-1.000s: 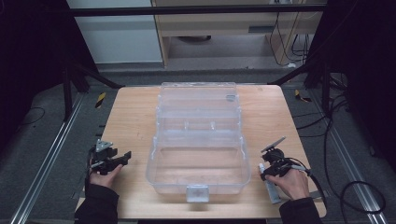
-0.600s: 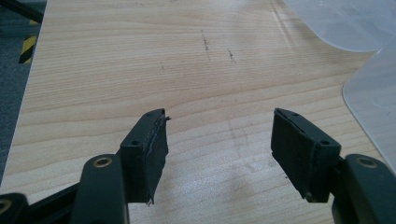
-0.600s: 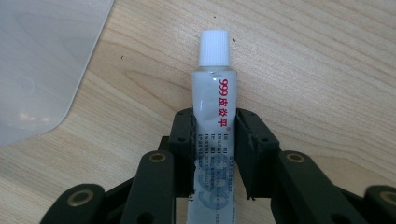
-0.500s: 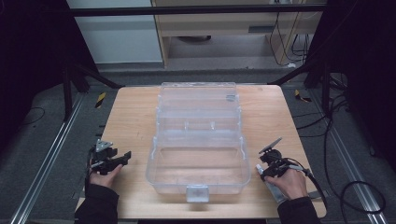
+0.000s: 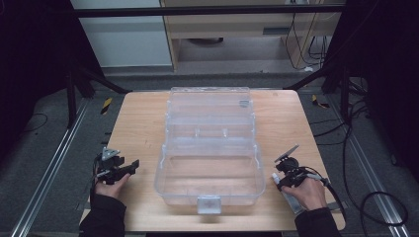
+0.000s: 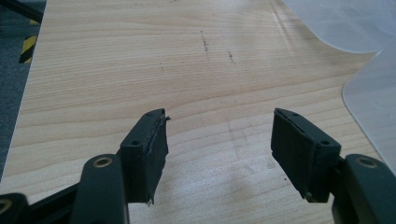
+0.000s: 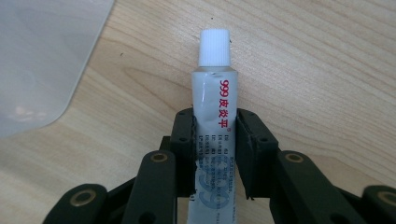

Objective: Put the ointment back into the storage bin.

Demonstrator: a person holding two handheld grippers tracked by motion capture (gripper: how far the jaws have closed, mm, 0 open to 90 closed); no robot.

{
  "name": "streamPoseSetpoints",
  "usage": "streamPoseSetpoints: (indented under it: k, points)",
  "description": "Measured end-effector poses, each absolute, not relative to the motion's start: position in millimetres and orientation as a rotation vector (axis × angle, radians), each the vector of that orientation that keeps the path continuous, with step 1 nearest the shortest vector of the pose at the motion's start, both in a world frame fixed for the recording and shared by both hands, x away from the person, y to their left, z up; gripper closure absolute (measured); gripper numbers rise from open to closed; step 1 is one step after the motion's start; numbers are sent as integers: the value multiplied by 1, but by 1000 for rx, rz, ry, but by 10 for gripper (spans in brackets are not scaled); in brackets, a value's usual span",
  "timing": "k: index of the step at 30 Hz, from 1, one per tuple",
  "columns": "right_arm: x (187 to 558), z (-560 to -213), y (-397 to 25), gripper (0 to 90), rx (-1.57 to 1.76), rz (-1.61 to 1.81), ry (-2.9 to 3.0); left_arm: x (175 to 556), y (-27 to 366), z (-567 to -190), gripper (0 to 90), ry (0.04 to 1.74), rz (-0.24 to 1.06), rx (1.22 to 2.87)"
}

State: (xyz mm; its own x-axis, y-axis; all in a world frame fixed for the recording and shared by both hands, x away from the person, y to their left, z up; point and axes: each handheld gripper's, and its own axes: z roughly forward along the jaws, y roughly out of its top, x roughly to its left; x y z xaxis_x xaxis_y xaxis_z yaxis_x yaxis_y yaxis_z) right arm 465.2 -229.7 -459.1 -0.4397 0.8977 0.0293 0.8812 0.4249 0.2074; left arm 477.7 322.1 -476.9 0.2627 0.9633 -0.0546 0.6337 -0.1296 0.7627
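A clear plastic box [image 5: 210, 163] stands open at the middle of the wooden table, its lid [image 5: 210, 106] laid back away from me. My right gripper [image 7: 215, 140] is shut on a white tube [image 7: 215, 93] with a ribbed white cap and red "999" print. The tube lies low over the wood, right of the box. In the high view that gripper [image 5: 282, 181] and the tube [image 5: 275, 177] are near the table's front right. My left gripper [image 6: 219, 135] is open over bare wood with nothing between its jaws. It sits left of the box in the high view [image 5: 131, 167].
The wooden table [image 5: 138, 128] has bare wood on both sides of the box. The box's clear rounded edge [image 6: 373, 88] lies close to the right of my left gripper. A cable [image 5: 336, 190] trails from the right gripper. Dark floor and metal rails surround the table.
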Motion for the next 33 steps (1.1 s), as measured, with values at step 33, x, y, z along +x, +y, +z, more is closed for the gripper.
streamPoseSetpoints:
  k: [33]
  points:
    - [461,-336,-232,700,1174,616,2605,477,322,-477,358,1439,602,1855]
